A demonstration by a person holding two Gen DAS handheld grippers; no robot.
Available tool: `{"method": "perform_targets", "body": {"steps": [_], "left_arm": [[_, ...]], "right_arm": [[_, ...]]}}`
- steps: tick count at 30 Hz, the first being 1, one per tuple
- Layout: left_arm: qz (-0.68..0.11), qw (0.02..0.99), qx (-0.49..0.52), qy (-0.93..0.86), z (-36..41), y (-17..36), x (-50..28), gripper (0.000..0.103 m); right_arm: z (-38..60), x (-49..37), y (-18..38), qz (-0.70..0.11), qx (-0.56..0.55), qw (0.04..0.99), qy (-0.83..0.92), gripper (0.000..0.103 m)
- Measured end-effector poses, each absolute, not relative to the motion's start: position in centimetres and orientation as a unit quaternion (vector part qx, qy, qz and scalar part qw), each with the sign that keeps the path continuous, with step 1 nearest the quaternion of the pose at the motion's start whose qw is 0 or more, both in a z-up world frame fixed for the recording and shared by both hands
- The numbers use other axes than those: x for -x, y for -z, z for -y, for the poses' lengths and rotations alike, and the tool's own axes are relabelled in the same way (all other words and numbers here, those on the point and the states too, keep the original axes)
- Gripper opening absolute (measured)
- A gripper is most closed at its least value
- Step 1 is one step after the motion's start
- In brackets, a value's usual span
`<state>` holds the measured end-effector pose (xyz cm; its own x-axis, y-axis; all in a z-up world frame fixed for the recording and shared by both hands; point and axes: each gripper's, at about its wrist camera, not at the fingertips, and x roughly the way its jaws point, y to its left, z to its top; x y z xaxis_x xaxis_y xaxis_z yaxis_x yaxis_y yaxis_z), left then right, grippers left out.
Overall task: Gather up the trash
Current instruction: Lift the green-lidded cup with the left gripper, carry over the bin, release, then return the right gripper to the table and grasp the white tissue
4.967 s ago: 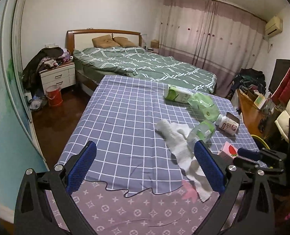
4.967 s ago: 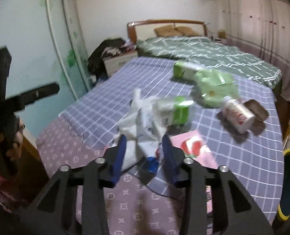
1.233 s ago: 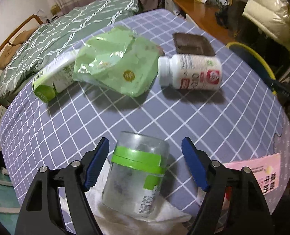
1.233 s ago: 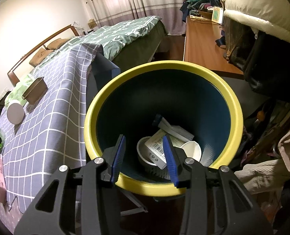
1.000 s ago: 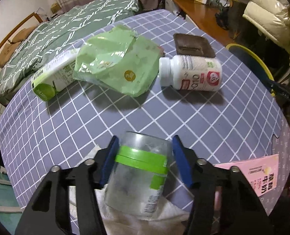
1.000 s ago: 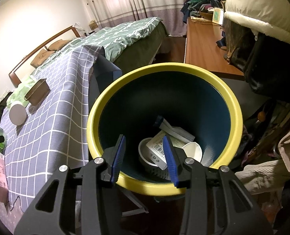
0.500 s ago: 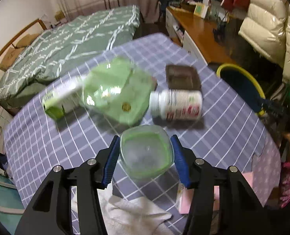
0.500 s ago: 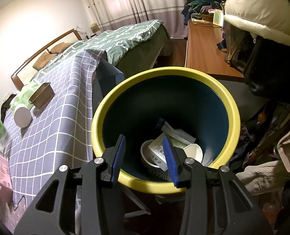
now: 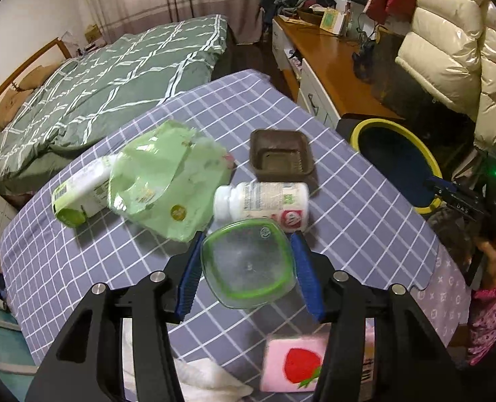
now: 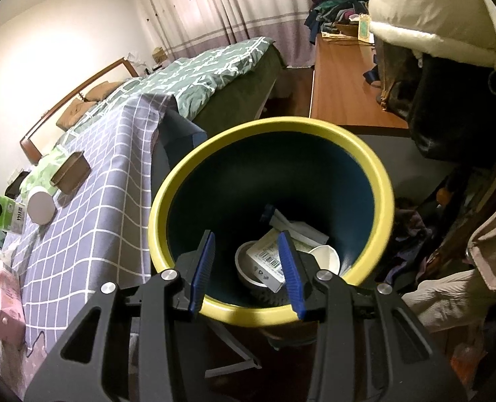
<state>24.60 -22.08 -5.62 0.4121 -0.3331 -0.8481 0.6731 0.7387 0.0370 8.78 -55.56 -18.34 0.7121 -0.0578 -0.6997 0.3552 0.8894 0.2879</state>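
Note:
My left gripper is shut on a clear plastic bottle with a green band, held above the checked table with its base toward the camera. Below it lie a white pill bottle, a brown tray, a green pouch, a green-and-white tube and a pink strawberry carton. My right gripper hangs open over the yellow-rimmed bin, nothing between its pads. Inside the bin lie a cup and labelled wrappers.
The bin stands off the table's right edge, beside a wooden desk. A white cloth lies at the near table edge. A green bed is beyond the table. Coats hang close to the bin's right.
My left gripper has closed on the clear bottle and lifted it off the white cloth, tipping its base toward the camera. The right gripper has stayed over the bin.

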Motion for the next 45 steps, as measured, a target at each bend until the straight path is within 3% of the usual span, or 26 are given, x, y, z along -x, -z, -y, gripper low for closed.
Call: {"method": "perform_targets", "body": {"steps": [15, 32, 34, 36, 42, 45], "left_arm": [[-0.397, 0.791, -0.245, 0.396, 33.4, 1.3, -19.7, 0.052], [-0.418, 0.725, -0.28, 0.47, 51.5, 8.2, -17.8, 0.052], [-0.422, 0.729, -0.279, 0.462, 52.2, 8.8, -17.7, 0.056], [-0.416, 0.74, -0.269, 0.455, 52.1, 8.6, -17.9, 0.074], [-0.398, 0.768, -0.224, 0.449, 47.4, 5.1, -17.9, 0.078], [-0.372, 0.795, -0.182, 0.444, 42.8, 2.2, -17.6, 0.086]], "right_arm": [[57.8, -4.1, 16.2, -0.319, -0.22, 0.913, 0.127, 0.038], [60.3, 0.2, 16.1, -0.317, -0.221, 0.906, 0.172, 0.038], [60.3, 0.3, 16.0, -0.317, -0.222, 0.906, 0.173, 0.038], [60.2, 0.4, 15.9, -0.317, -0.222, 0.906, 0.172, 0.038], [59.4, 0.2, 15.6, -0.318, -0.216, 0.909, 0.162, 0.038], [58.4, -0.3, 15.4, -0.321, -0.211, 0.911, 0.151, 0.038]]}}
